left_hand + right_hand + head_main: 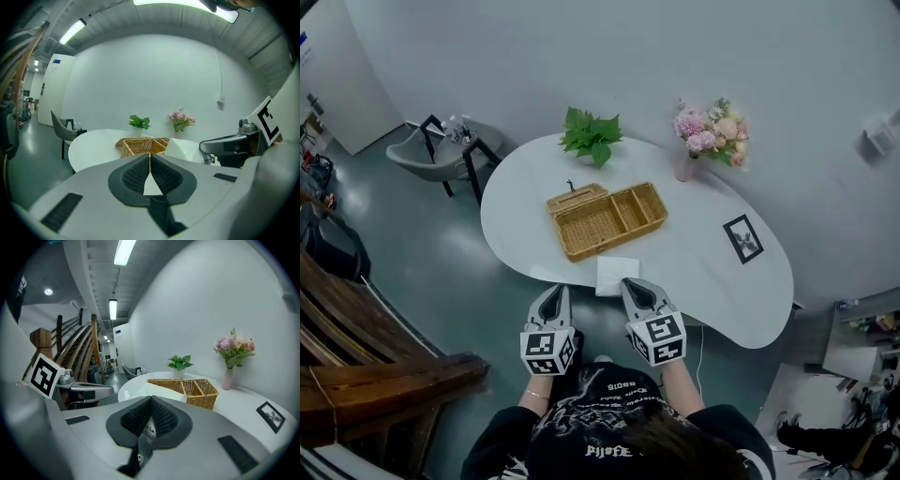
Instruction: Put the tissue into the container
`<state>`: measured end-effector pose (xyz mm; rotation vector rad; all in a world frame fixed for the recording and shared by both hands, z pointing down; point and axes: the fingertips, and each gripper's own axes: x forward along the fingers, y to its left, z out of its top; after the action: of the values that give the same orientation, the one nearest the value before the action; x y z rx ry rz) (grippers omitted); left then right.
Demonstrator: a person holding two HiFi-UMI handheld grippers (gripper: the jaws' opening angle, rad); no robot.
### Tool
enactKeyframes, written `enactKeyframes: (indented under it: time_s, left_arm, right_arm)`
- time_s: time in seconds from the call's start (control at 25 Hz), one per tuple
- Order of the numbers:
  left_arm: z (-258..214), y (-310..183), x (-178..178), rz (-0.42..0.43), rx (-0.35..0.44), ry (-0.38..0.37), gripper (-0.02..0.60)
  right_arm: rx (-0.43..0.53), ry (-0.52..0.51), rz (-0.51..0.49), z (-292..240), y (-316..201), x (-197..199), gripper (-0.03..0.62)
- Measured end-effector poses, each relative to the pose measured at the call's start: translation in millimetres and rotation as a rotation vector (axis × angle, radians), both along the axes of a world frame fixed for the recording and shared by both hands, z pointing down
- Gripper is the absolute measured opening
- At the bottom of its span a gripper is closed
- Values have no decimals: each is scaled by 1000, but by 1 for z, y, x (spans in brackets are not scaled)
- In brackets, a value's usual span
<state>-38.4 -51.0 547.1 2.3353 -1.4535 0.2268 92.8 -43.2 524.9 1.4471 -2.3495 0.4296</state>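
A white tissue (pixel 616 275) lies flat at the table's front edge, just in front of the wicker basket (pixel 605 220), which is split into compartments. My right gripper (pixel 631 285) is shut with nothing in it, its tips at the tissue's near right edge. To the tissue's left, off the table edge, my left gripper (pixel 553 293) is also shut and holds nothing. In the left gripper view the closed jaws (pixel 150 158) point at the basket (pixel 140 145), with the tissue (pixel 183 149) to the right. In the right gripper view the tissue (pixel 161 393) shows just beyond the closed jaws (pixel 151 400), with the basket (pixel 187 390) behind it.
On the white table (pixel 712 272) stand a green plant (pixel 591 136) at the back, a pink vase of flowers (pixel 711 141) at the back right and a small picture frame (pixel 742 237) on the right. A grey chair (pixel 441 155) and wooden stairs (pixel 356 328) are to the left.
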Motion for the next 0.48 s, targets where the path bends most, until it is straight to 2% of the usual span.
enactKeyframes:
  time_s: [0.48]
  left_arm:
    - [8, -86, -22, 89, -23, 35, 31]
  right_arm:
    - [5, 61, 2, -12, -69, -31, 23]
